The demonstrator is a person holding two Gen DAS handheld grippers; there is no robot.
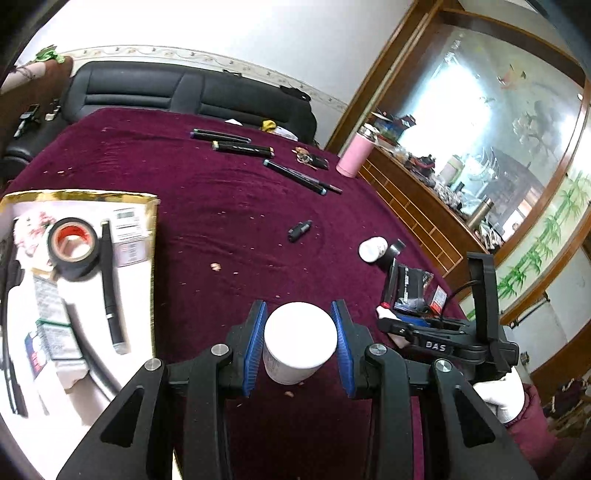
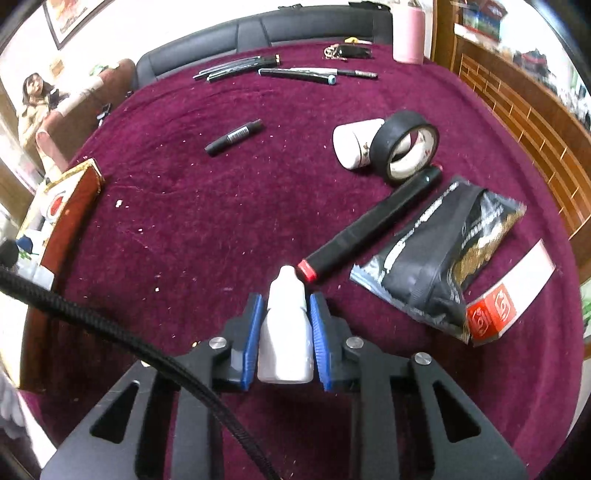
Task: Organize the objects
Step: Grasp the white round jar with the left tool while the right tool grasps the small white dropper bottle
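Observation:
My left gripper (image 1: 300,317) holds a white round jar (image 1: 300,341) between its blue pads, above the maroon tablecloth (image 1: 207,206). To its left lies a gold-edged box (image 1: 79,258) holding a black tape roll (image 1: 72,247) and a black pen (image 1: 109,280). My right gripper (image 2: 286,306) is shut on a small white dropper bottle (image 2: 286,332), just short of a black marker with a red end (image 2: 369,225). The right gripper also shows in the left wrist view (image 1: 443,332).
On the cloth lie a black tape roll (image 2: 404,146) against a white jar (image 2: 354,144), a black foil packet (image 2: 439,254), a red and white box (image 2: 509,295), a short marker (image 2: 232,136), several pens (image 2: 295,72) and a pink bottle (image 2: 408,33). A wooden cabinet (image 2: 524,122) stands to the right.

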